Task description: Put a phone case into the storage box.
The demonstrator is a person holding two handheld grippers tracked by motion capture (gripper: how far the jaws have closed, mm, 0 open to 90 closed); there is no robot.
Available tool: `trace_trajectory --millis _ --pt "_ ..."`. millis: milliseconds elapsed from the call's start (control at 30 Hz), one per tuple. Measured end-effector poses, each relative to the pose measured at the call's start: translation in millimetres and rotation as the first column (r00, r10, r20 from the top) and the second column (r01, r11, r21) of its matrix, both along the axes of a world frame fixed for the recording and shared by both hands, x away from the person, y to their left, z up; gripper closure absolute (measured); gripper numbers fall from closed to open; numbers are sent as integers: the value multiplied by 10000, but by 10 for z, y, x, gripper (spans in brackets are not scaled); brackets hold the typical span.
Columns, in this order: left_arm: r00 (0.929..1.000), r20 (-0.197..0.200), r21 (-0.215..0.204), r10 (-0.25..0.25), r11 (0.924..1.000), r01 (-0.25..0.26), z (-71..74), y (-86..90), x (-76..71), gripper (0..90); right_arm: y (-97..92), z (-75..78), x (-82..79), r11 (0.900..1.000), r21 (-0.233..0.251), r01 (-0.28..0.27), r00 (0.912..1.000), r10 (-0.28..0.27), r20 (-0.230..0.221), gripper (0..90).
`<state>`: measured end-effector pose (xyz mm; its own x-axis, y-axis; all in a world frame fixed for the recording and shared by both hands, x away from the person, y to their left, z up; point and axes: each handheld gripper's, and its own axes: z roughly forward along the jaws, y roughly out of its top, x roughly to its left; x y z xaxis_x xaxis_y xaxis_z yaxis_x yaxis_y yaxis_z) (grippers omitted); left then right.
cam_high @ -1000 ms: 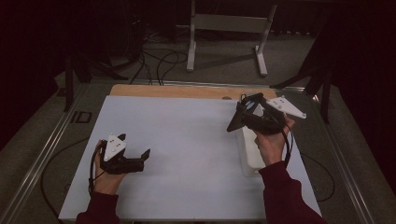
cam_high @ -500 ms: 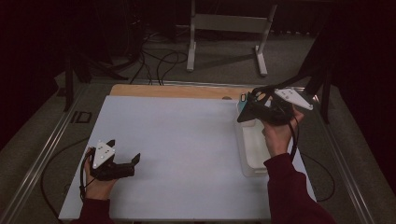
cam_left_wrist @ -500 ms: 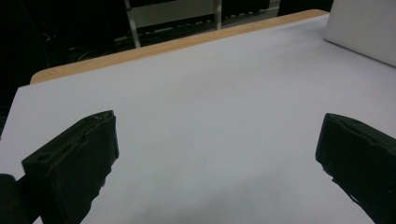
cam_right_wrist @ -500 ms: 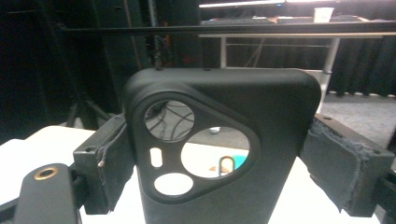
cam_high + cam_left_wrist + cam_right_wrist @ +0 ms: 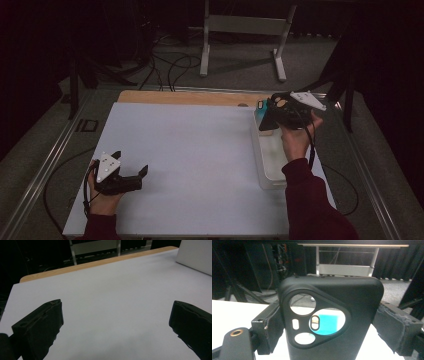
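A black phone case [image 5: 329, 290] with a camera cut-out stands upright between the jaws of my right gripper [image 5: 333, 327], which is shut on its two sides. From above, that gripper [image 5: 266, 120] hangs over the far end of a clear plastic bin [image 5: 272, 172] at the table's right. Something teal [image 5: 261, 105] lies just beyond it and shows through the case's cut-out [image 5: 328, 322]. My left gripper [image 5: 131, 163] rests low at the near left of the white table [image 5: 195, 150]. Its jaws [image 5: 117, 322] stand wide apart with nothing between them.
A wooden strip [image 5: 185, 97] runs along the table's far edge. Behind it are a grey metal stand [image 5: 245, 30] and cables on the floor. The bin's pale corner [image 5: 197, 256] shows far off in the left gripper view.
My right gripper has carried the case to the right and farther away, over the bin's far end. My left gripper has drawn back toward the near left corner.
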<state>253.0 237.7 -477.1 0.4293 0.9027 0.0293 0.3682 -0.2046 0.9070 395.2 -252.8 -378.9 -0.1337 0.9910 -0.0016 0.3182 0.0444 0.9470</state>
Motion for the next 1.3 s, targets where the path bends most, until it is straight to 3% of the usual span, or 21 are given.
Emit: trace_trajectory --millis 433,900,1100,1300 --pt "10000 70 -93 30 10000 -30 6 5 -9 0 73 -260 232 9985 -436 330 9954 -368 -881 144" --pt "9999 104 -174 -5 9998 7 10 13 -17 0 118 -538 455 9949 -790 621 9780 -765 -1940 139" --pt "9999 107 -196 -13 9998 15 11 14 -19 0 135 -613 524 9945 -824 641 9705 -814 -2270 135" --pt "9999 92 -209 -65 9998 67 11 10 -21 0 118 -622 573 9963 -726 470 9683 -632 -2415 105"
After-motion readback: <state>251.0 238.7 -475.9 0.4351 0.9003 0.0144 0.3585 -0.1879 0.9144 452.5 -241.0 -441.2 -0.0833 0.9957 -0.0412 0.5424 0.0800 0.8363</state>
